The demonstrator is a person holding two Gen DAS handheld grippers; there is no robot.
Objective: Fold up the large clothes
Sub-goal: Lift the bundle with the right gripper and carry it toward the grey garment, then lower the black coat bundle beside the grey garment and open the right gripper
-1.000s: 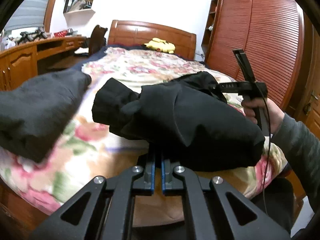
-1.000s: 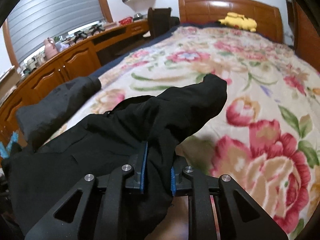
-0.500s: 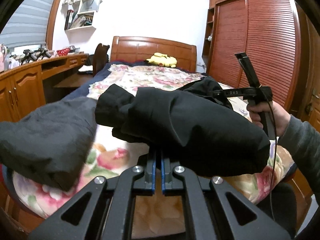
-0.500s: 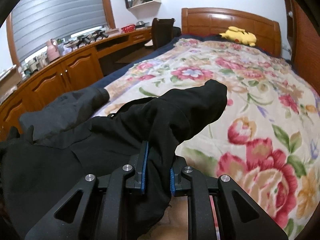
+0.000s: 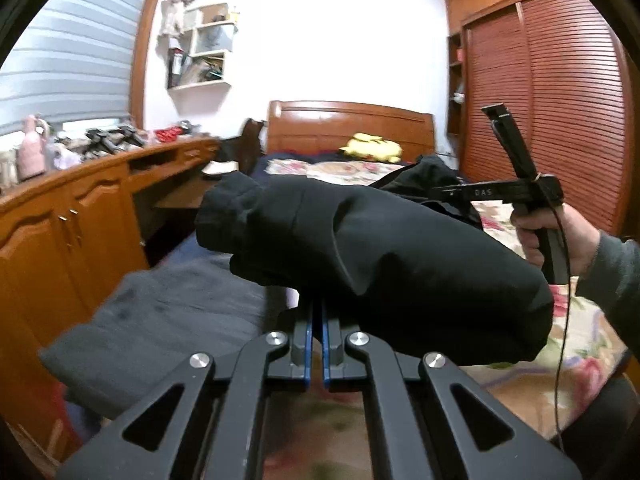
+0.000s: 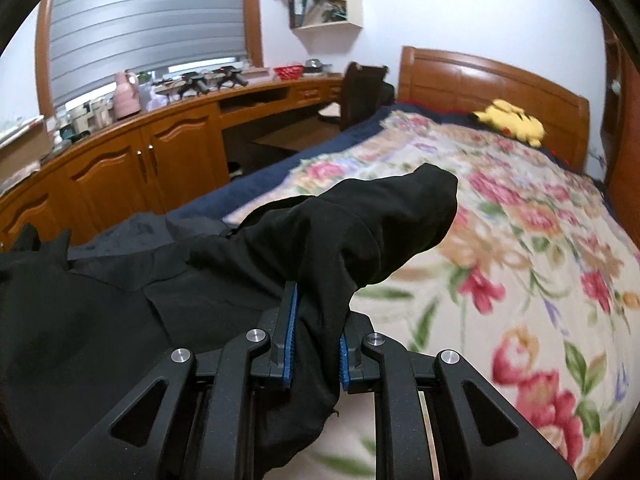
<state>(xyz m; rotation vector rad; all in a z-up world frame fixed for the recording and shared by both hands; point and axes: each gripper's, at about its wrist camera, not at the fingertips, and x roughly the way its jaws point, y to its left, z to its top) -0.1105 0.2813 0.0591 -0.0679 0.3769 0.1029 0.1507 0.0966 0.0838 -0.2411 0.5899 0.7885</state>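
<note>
A bulky black garment point(image 5: 384, 264) hangs in the air above the foot of the bed, stretched between both grippers. My left gripper point(image 5: 316, 310) is shut, its blue pads pinching the garment's lower edge, and the fingertips are hidden under the cloth. My right gripper point(image 6: 318, 320) is shut on a thick fold of the same black garment point(image 6: 360, 232), with cloth bunched between the blue pads. In the left wrist view a person's hand point(image 5: 536, 236) holds the right gripper's handle at the garment's far end. A second, dark grey garment point(image 5: 160, 320) lies folded on the bed's near left corner.
The bed's floral cover point(image 6: 520, 240) spreads ahead, with a yellow plush toy point(image 6: 512, 120) by the wooden headboard point(image 6: 480, 76). A long wooden desk with cabinets point(image 6: 140, 160) runs along the left, with a dark chair point(image 6: 360, 92) at it. Red louvred wardrobe doors point(image 5: 560, 100) stand on the right.
Both grippers have risen and drawn back with the black garment, which now hangs higher above the bed. The grey garment sits lower in both views. Neither grip has changed.
</note>
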